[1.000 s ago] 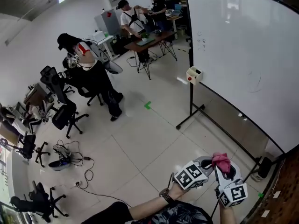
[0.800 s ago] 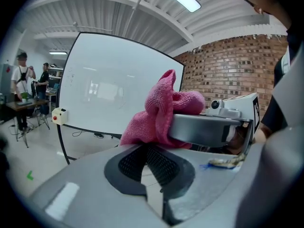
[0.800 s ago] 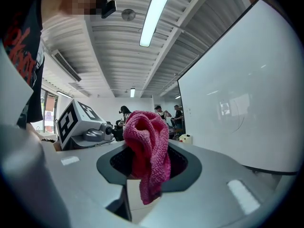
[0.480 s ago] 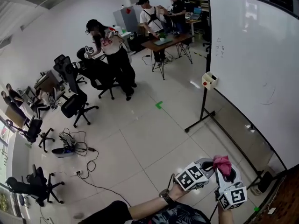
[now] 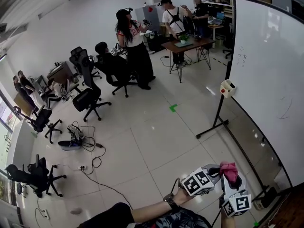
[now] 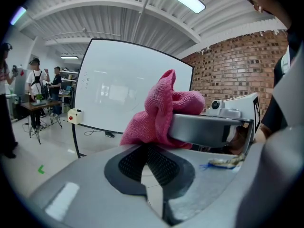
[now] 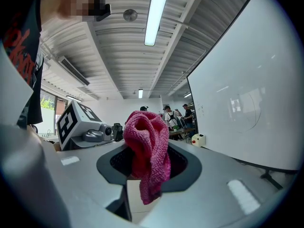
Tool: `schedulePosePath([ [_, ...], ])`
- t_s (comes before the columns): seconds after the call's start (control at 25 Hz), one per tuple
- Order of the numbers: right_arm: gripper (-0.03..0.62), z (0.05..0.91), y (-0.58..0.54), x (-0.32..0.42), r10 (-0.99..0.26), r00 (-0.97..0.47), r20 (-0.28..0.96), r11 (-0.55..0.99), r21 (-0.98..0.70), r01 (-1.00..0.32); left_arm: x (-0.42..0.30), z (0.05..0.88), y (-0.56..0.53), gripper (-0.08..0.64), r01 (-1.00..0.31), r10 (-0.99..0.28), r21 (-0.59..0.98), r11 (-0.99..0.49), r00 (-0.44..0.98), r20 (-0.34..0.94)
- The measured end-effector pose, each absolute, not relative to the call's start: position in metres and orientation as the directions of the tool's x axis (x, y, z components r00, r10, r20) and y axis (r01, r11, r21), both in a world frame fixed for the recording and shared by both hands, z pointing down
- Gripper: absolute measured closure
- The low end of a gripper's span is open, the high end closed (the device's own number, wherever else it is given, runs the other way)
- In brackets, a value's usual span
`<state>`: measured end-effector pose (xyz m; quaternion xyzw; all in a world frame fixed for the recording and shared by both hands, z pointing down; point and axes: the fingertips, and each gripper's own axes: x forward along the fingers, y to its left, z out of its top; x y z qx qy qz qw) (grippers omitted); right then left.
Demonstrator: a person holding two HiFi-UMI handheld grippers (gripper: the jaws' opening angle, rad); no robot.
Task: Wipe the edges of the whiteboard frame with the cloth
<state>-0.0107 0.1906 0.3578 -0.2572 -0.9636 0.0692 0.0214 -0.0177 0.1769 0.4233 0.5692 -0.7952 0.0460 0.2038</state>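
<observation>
At 5 o'clock, cloth [image 5: 228, 170]: one, pink, bunching upward.
Right gripper [image 5: 231, 178]: clenching the cloth.
Left gripper [image 5: 213, 169]: sitting just beside, jaws pressing together, empty.
Whiteboard [image 5: 270, 70]: one, standing at 2 o'clock.

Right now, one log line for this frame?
phase: pre-wipe | right gripper: shut on pink cloth | left gripper: shut, empty | whiteboard: not contacted

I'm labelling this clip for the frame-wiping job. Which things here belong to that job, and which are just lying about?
Job: pink cloth, pinched in the right tongs; whiteboard with its dark frame.
Lying about: office chairs; cables on the floor; trestle table; cream box with a red button on the whiteboard's stand.
</observation>
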Motion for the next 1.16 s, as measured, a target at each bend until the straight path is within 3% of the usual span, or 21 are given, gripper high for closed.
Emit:
schedulePosePath([
  [1.16,0.466,0.364,0.211,0.021,0.486,-0.874,0.026,0.866,-0.153,0.477,0.018,0.429,0.195,0.560,-0.930,-0.901,0.194,0.311,-0.223,0.373],
])
